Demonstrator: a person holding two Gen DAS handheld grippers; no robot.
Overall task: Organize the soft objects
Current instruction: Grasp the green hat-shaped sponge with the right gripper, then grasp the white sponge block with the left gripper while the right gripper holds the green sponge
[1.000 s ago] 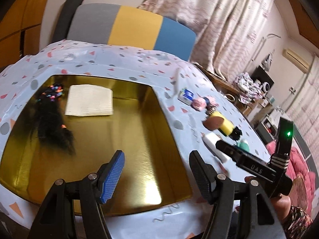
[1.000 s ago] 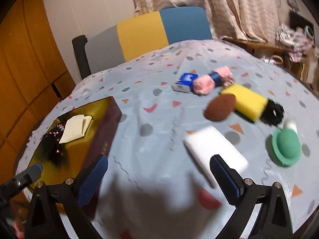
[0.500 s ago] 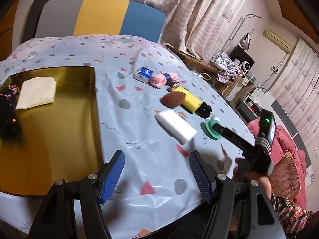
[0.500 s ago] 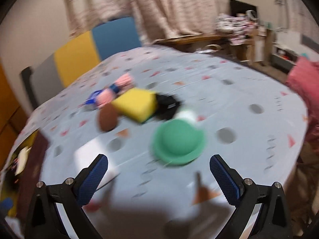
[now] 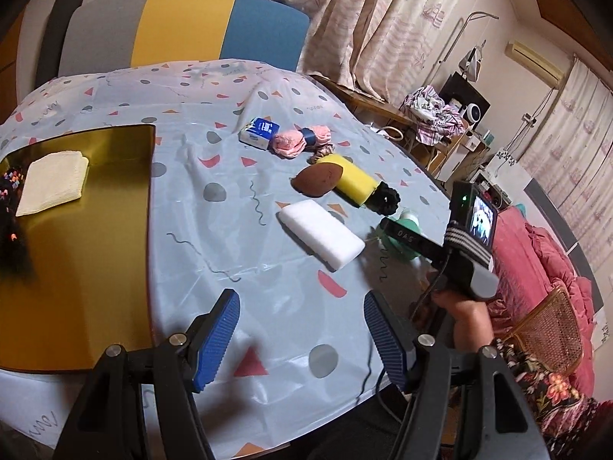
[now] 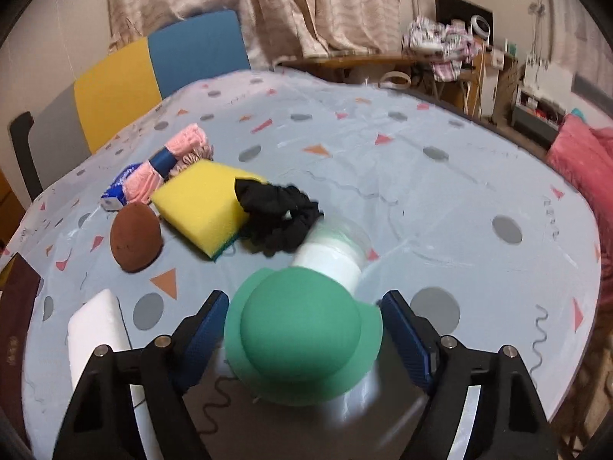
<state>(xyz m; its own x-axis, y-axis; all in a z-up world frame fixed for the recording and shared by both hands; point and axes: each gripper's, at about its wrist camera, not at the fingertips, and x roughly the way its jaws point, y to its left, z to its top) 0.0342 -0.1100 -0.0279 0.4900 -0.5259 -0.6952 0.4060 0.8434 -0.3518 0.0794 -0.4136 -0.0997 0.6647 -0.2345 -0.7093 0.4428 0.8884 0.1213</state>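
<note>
My right gripper (image 6: 302,329) is open, its jaws on either side of a green hat-shaped sponge (image 6: 300,331) on the table; the sponge sits between the pads, touching not clear. Behind it lie a white tube (image 6: 329,258), a black scrunchie (image 6: 279,214), a yellow sponge (image 6: 203,207), a brown puff (image 6: 134,237) and pink yarn (image 6: 184,145). My left gripper (image 5: 302,341) is open and empty over the tablecloth, near the front edge. A white foam block (image 5: 322,232) lies ahead of it. A gold tray (image 5: 84,253) at the left holds a folded cream cloth (image 5: 51,182) and a black hairpiece (image 5: 11,230).
A blue tissue pack (image 5: 258,132) lies beside the yarn. A grey, yellow and blue chair (image 5: 172,30) stands behind the table. A pink bed (image 5: 555,268) and a wicker seat (image 5: 551,326) are off the right edge. The right hand-held unit (image 5: 459,245) is in the left wrist view.
My left gripper swung right, from over the gold tray to over the tablecloth. My right gripper moved right past the white block and came down around the green sponge.
</note>
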